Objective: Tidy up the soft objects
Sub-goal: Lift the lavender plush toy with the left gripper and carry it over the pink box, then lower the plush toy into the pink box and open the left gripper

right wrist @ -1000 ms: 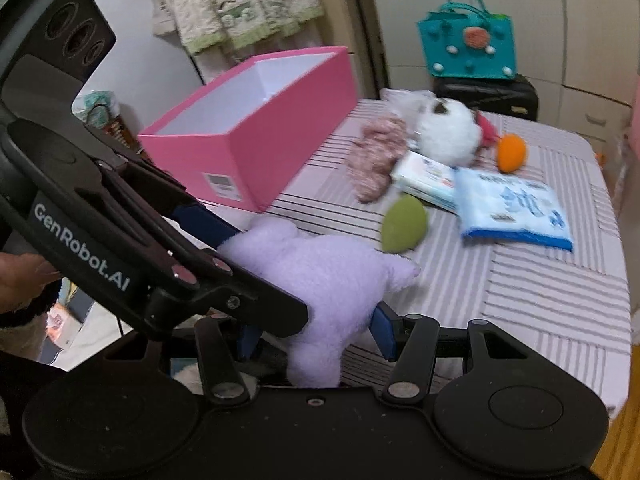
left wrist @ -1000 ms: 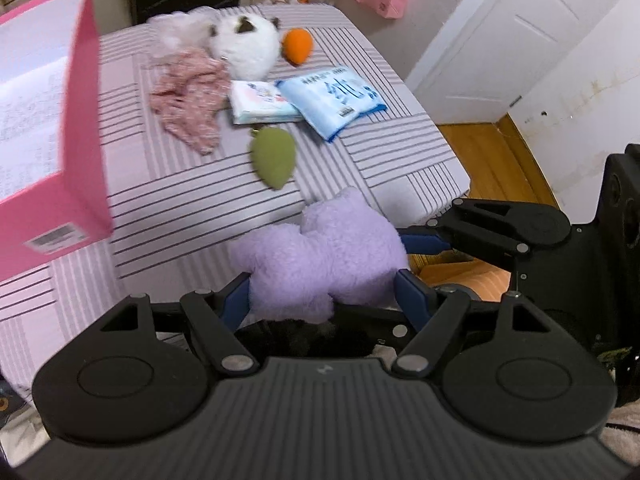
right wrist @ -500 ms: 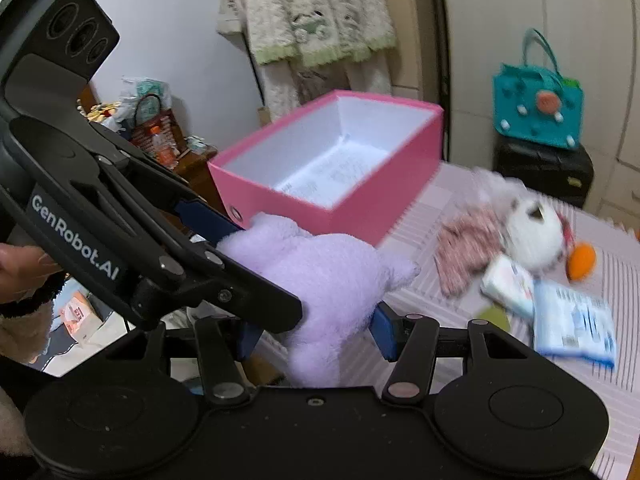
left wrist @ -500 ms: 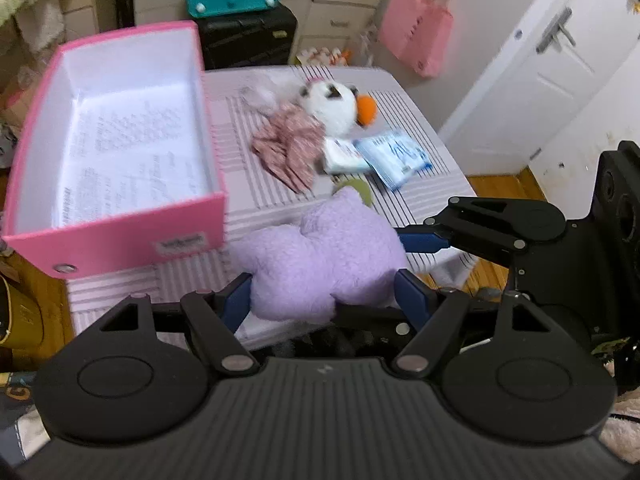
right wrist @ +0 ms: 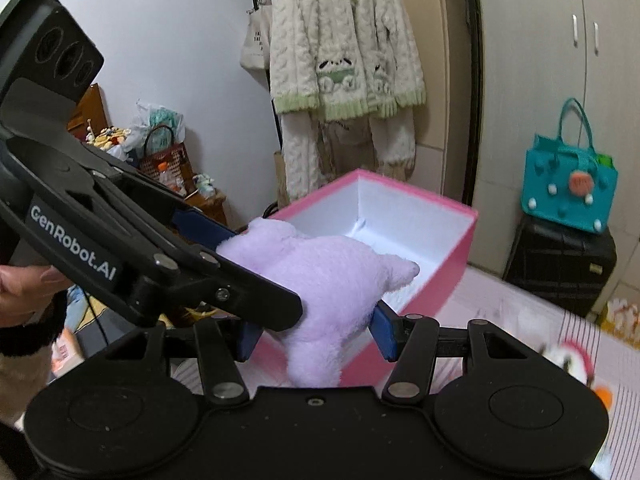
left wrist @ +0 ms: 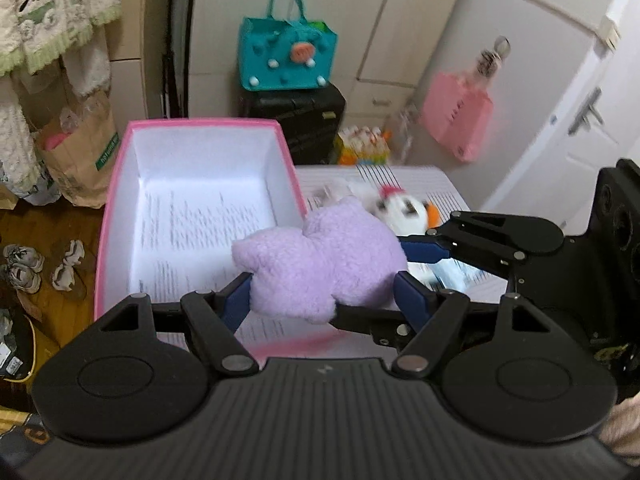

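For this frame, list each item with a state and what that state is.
purple plush toy: held in the air above the box, gripped by both grippers.
pink box: open, only printed paper inside.
left gripper: shut on the plush.
right gripper: shut on the plush.
white plush toy: lying on the striped surface.

White walls, beige wardrobe doors (left wrist: 400,20), a white door (left wrist: 580,128), wooden floor (left wrist: 40,224), black suitcase (left wrist: 296,120).
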Motion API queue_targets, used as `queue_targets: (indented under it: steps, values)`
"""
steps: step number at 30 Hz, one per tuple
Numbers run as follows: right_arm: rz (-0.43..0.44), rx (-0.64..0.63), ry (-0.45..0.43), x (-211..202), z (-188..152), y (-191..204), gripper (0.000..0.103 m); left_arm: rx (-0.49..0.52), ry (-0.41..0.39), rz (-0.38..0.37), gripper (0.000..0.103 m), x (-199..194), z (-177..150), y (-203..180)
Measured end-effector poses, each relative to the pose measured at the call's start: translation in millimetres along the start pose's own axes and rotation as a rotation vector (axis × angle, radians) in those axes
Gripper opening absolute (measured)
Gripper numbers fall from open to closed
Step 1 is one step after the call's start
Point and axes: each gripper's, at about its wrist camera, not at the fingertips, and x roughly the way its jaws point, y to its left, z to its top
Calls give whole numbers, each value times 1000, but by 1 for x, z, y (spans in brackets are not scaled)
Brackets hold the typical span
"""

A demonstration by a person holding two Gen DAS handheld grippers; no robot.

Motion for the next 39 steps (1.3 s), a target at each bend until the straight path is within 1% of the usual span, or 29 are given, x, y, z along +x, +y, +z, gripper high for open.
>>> queue_targets:
  steps: [6, 11, 15, 20, 27, 30, 33, 37, 39]
  values:
    - [-17, -4, 21, 43, 32, -24, 61, -55, -25, 26, 75, 33, 33, 33]
    - [-34, 12, 75, 84, 53, -49, 60, -125, 4, 30, 74, 72, 59, 63]
    - [-59, -15, 106, 117, 63, -68, 60, -200, 30, 5, 74, 104, 75, 92]
    - [-62, -24, 153, 150, 64, -89, 60, -270, 60, -11, 74, 136, 80, 116]
    - [-92, -97, 240, 189, 62, -96, 59, -292, 141, 57, 74, 170, 87, 125]
    - [-98, -155, 267, 197, 62, -92, 59, -303, 151, 59, 75, 174, 85, 130]
    - [-99, -187, 293, 202, 62, -89, 59, -326, 160, 62, 75, 176, 83, 136]
    - [-151, -248, 339, 211, 61, -81, 59, -334, 148, 103, 74, 174, 78, 139]
    - [-187, -276, 360, 215, 59, -77, 59, -335, 145, 107, 72, 176, 78, 142]
